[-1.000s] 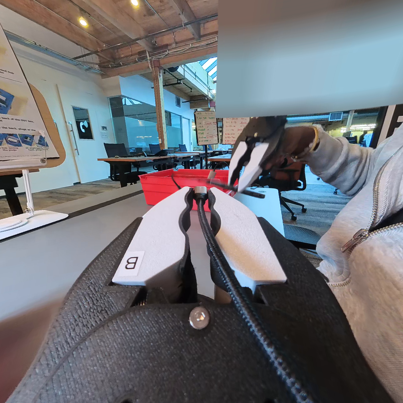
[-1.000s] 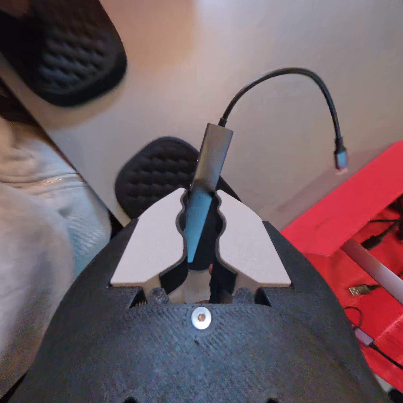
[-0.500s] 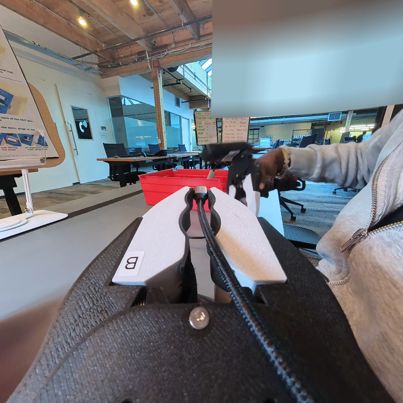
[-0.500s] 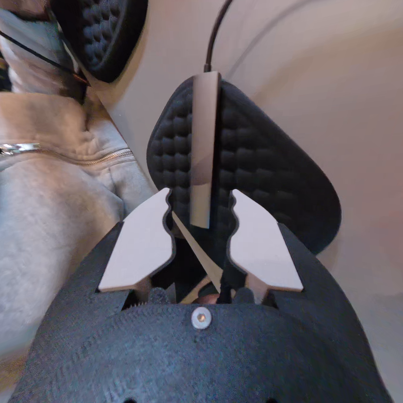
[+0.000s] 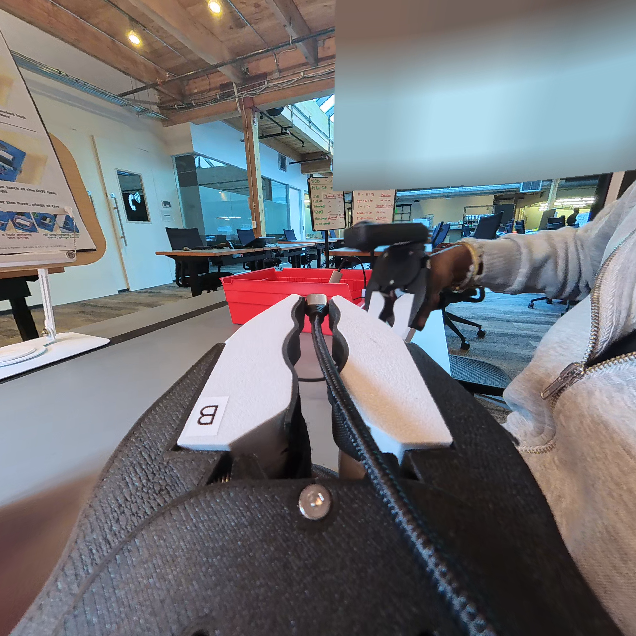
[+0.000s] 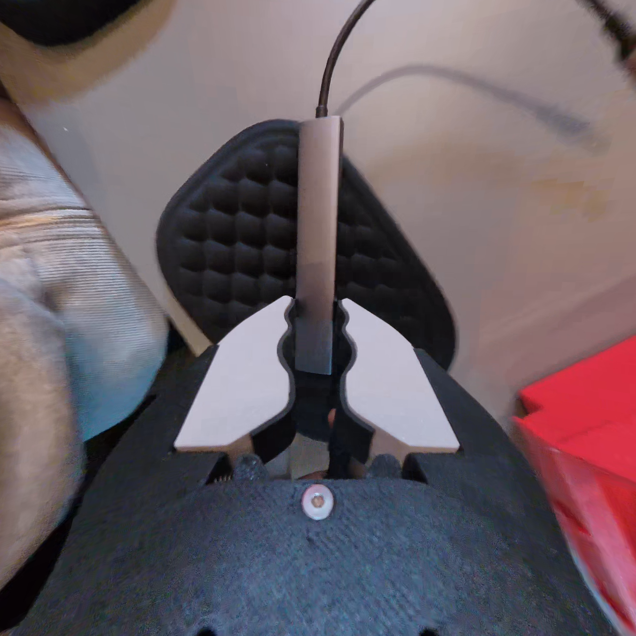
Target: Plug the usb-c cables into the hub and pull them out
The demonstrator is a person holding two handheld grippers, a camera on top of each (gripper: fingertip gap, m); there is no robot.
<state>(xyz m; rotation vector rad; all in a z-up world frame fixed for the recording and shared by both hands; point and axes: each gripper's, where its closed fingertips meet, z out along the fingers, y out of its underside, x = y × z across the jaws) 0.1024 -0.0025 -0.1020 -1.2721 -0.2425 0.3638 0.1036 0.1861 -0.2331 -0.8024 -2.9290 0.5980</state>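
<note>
Since 0.5 s ago your right gripper (image 6: pixel 316 303) closed on hub (image 6: pixel 318 220) | left gripper (image 5: pixel 314 303) clamps usb-c cable (image 5: pixel 321 347) plug at 12 o'clock | risk: misaligned insertion.

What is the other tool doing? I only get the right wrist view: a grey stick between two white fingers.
Observer: The left tool is shut on a black braided cable, with its metal plug poking out at the fingertips.
Operator: Is that plug in anything?
Observer: No, it is bare, aimed toward a red bin on the grey table.
Operator: How does my tool look from there?
Observer: Your right tool, which carries the hub, points downward to the right of the bin. A hand holds it.
</note>
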